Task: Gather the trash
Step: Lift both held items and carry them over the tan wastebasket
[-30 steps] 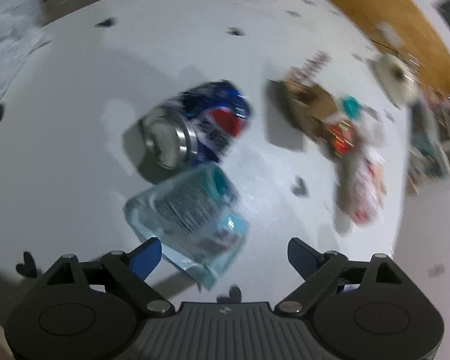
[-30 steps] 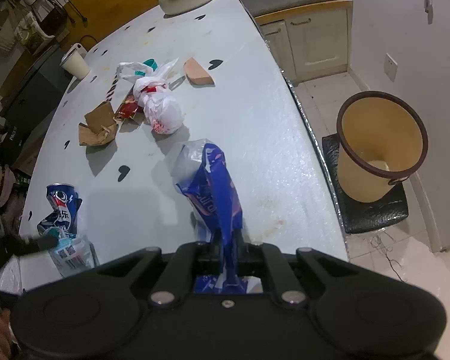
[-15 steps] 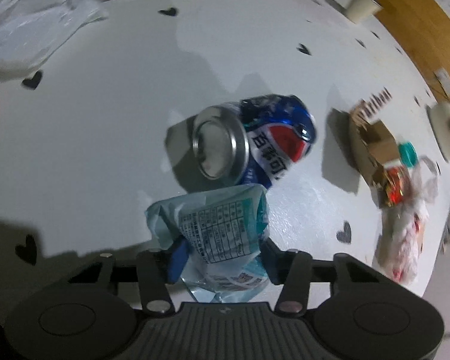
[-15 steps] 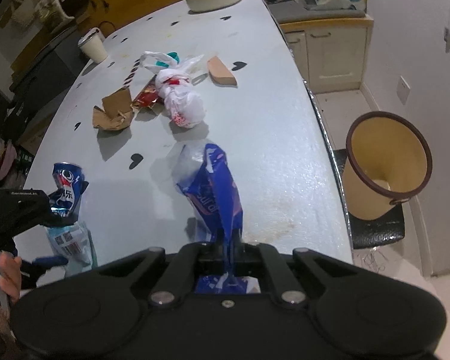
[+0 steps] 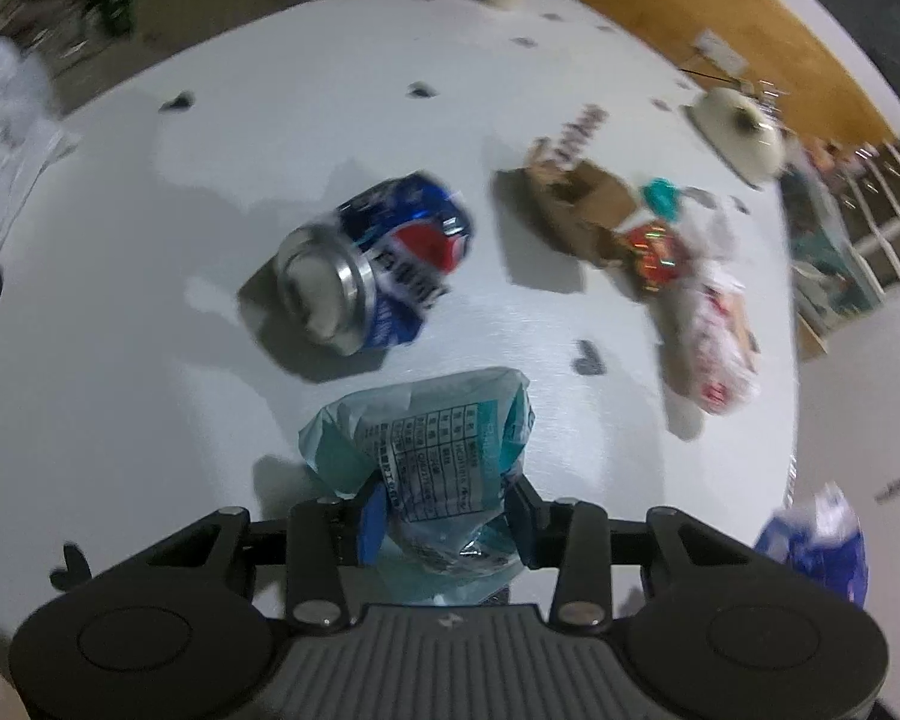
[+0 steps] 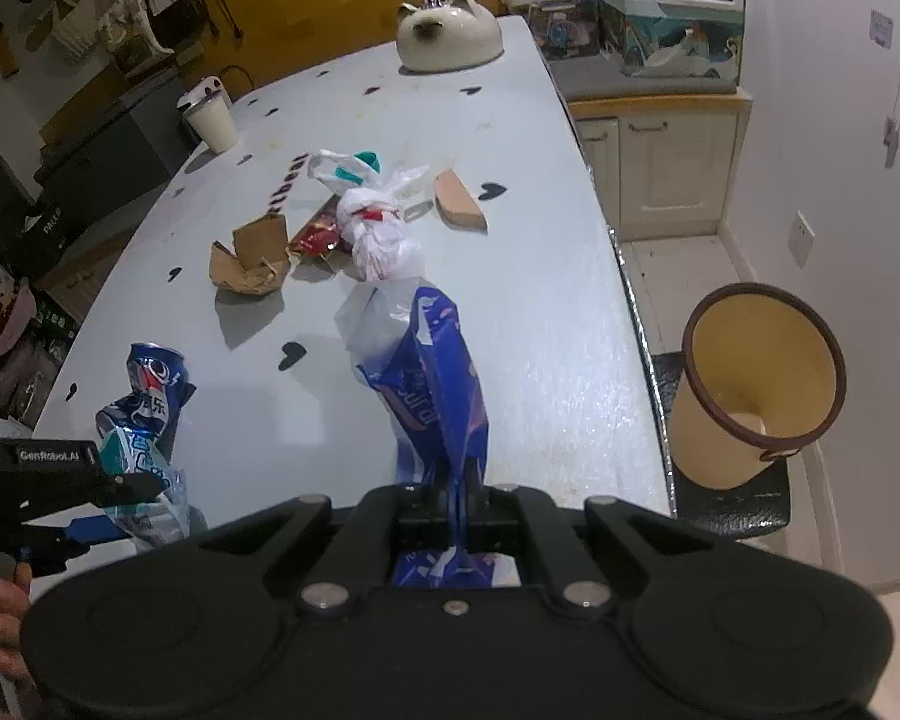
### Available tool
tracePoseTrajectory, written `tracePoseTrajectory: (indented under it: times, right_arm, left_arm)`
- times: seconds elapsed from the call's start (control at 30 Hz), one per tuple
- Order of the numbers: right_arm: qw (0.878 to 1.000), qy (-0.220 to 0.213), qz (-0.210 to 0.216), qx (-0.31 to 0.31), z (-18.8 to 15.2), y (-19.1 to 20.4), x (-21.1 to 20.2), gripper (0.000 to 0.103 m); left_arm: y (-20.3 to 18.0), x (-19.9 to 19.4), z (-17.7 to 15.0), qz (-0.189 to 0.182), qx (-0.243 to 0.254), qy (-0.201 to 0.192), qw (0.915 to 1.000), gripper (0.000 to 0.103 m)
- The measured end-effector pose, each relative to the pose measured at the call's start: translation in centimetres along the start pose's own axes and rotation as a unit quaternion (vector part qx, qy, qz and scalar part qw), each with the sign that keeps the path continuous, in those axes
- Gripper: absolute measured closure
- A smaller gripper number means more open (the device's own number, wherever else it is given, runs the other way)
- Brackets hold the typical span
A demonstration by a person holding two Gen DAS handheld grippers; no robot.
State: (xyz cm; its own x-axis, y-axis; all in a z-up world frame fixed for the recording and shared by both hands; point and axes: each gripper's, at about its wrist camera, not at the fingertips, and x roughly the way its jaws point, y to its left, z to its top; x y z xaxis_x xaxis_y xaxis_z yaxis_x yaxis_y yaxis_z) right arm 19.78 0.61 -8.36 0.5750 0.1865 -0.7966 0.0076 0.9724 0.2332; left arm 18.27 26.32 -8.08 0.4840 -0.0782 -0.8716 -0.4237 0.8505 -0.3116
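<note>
My left gripper (image 5: 444, 516) is shut on a crumpled teal-and-clear wrapper (image 5: 432, 444) and holds it just above the white table (image 5: 150, 210); it also shows in the right wrist view (image 6: 144, 480). A crushed blue Pepsi can (image 5: 372, 264) lies just beyond it. My right gripper (image 6: 456, 486) is shut on a blue-and-white plastic bag (image 6: 432, 378) held over the table. A tied white bag (image 6: 378, 240), torn brown cardboard (image 6: 252, 258) and a red wrapper (image 6: 318, 237) lie farther back.
A yellow trash bin (image 6: 756, 384) with a brown rim stands on a black stool right of the table edge. A paper cup (image 6: 210, 117), a cat-shaped white pot (image 6: 450, 30) and a tan wedge (image 6: 459, 210) sit on the far table. Cabinets line the back right.
My left gripper closed on the teal wrapper and lifted it off the table, away from the can. My right gripper kept its hold on the blue bag and rose slightly.
</note>
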Motion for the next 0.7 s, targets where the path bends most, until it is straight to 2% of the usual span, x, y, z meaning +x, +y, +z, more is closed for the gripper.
tracePoseTrajectory:
  times: [0.2,0.4,0.7]
  right_arm:
    - [1.0,-0.024,-0.003,-0.004,0.4,0.1,-1.7,0.101]
    - [0.999,-0.05,-0.008,-0.011,0.8,0.0,-4.0,0.101]
    - [0.997,-0.078,-0.008,-0.009,2.4,-2.5,-6.7,0.102]
  left_arm:
    - [-2.1,-2.3,-0.2,-0.023,0.073,-0.035,0.9964,0.061]
    - [-5.0,-4.0,-1.0,-0.038,0.148,-0.066,0.986,0.061]
    - [-10.4,-5.1,-2.1,-0.064,0.198,-0.096,0.9735,0.061]
